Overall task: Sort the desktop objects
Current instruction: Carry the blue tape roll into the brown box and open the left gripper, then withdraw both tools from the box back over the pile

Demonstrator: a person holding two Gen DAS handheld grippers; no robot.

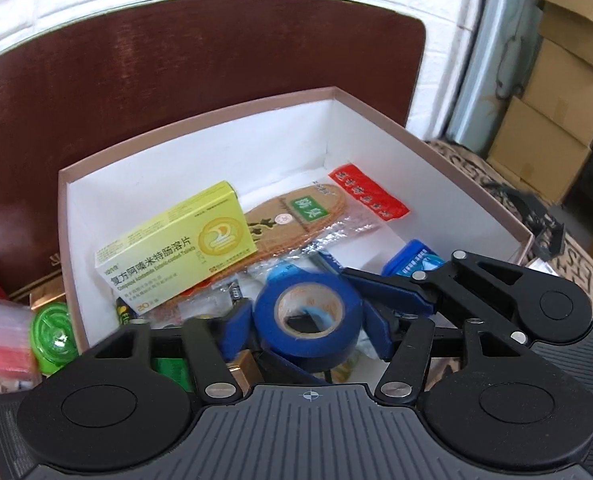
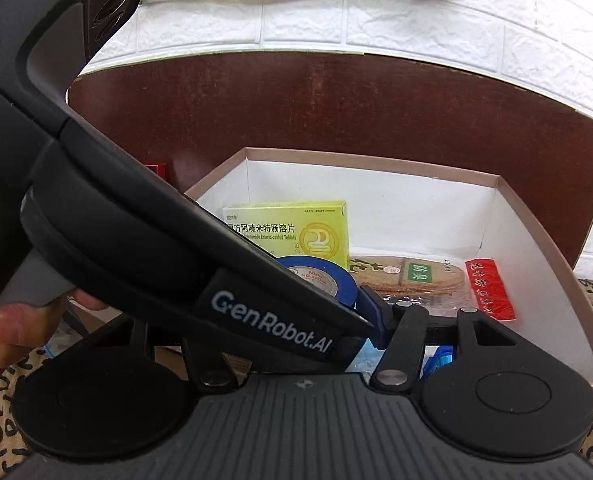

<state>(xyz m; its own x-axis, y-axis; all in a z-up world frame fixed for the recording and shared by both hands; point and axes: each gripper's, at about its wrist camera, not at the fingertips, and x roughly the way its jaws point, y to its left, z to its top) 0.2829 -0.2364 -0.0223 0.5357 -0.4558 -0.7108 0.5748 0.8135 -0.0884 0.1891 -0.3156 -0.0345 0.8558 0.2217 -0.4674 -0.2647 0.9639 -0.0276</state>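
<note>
Open white-lined cardboard box (image 2: 536, 240) holding yellow-green medicine carton (image 2: 296, 228), blue tape roll (image 2: 336, 280), packaged tan insole (image 2: 416, 276), red-labelled clear packet (image 2: 490, 288). Left gripper's dark body (image 2: 136, 220) crossing foreground; hand (image 2: 0, 332) lower left.

- One open box (image 1: 200, 140) with white inner walls.
- One yellow-green medicine carton (image 1: 176, 248), lying inside.
- One roll of blue tape (image 1: 308, 316).
- One pair of tan insoles (image 1: 296, 220) in clear wrap with a red header; exact number under the wrap unclear.
- One blue-lidded container (image 1: 412, 258) near the box's right wall.
- One green round container (image 1: 54, 334) outside the box, at its left.
- One dark brown board (image 1: 176, 60) against the wall.
- Several stacked cardboard cartons (image 1: 556, 100); at least three.
</note>
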